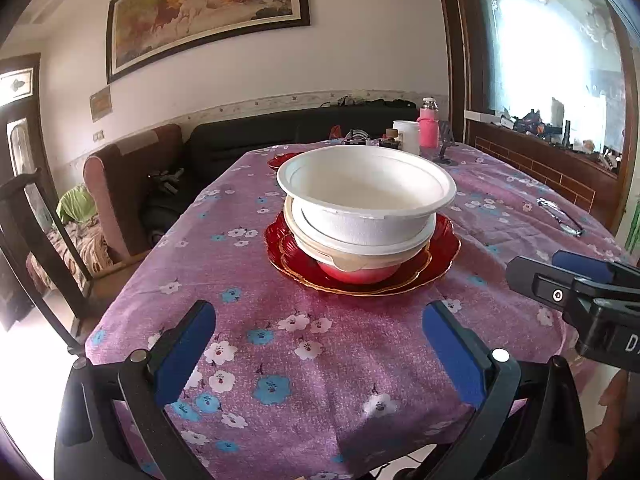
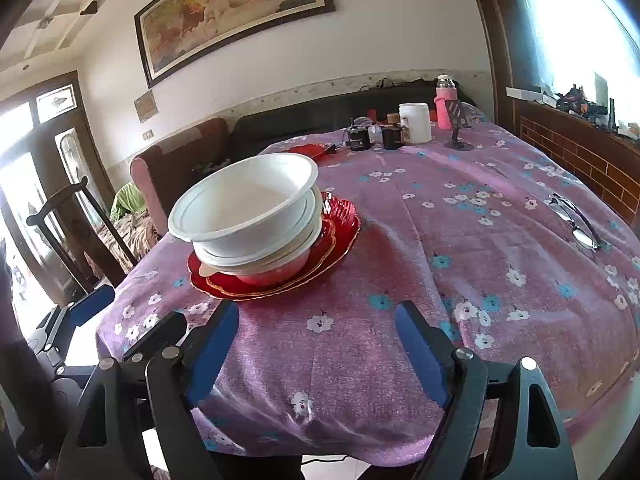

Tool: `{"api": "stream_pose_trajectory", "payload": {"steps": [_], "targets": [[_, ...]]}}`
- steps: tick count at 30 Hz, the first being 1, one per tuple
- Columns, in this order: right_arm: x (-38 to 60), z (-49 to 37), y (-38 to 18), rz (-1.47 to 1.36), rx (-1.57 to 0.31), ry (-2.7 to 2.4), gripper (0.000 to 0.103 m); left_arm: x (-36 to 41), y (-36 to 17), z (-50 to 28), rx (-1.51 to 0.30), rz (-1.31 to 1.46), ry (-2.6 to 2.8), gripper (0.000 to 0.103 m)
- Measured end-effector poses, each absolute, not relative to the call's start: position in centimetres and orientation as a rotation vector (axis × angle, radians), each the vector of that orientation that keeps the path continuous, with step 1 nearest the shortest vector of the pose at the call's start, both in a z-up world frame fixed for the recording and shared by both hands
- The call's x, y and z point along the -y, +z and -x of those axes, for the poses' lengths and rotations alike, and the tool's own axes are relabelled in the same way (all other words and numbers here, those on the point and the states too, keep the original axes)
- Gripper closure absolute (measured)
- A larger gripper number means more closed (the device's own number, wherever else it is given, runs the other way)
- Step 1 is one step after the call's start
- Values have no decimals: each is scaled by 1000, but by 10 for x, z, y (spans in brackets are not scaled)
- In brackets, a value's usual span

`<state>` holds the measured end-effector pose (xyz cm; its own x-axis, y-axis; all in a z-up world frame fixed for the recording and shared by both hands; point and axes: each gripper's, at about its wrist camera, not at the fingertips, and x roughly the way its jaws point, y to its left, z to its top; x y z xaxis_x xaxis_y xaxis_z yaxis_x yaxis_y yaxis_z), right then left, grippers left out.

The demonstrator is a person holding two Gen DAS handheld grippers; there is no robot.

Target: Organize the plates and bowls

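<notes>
Several nested bowls stand stacked on red glass plates (image 1: 444,256) (image 2: 340,220) on the purple flowered tablecloth. The top bowl (image 1: 366,188) (image 2: 240,196) is white and empty, and a pinkish bowl (image 1: 360,274) sits at the bottom. My left gripper (image 1: 320,316) is open in front of the stack, short of it, with only cloth between its blue pads. My right gripper (image 2: 318,312) is also open, to the right of the stack and near the table's front edge, holding nothing. One of its fingers (image 1: 536,284) shows at the right edge of the left wrist view.
Another red plate (image 1: 282,159) (image 2: 306,150) lies at the far end beside a white jar (image 2: 415,122), a pink bottle (image 2: 444,102) and a phone stand (image 2: 458,128). Spectacles (image 2: 576,220) lie on the right. A dark chair (image 2: 76,232) stands at the left.
</notes>
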<state>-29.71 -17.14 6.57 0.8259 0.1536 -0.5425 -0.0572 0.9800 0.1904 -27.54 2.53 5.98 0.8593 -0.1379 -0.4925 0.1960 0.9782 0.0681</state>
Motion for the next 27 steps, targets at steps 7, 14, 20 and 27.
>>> {"api": "stream_pose_trajectory", "payload": {"steps": [7,14,20,27], "targets": [[170,296,68,-161,-593,105,16,-29,57,267,-532,-120,-105,0],[166,297,68,-144,-598,105,12,-32,55,268,-534,-130,-81,0],[166,295,66,-145,-613,105,11,-33,54,265,-550,-130,-71,0],[165,295,65,-145,-617,106,10,-32,53,266,-550,-145,-44,0]]}}
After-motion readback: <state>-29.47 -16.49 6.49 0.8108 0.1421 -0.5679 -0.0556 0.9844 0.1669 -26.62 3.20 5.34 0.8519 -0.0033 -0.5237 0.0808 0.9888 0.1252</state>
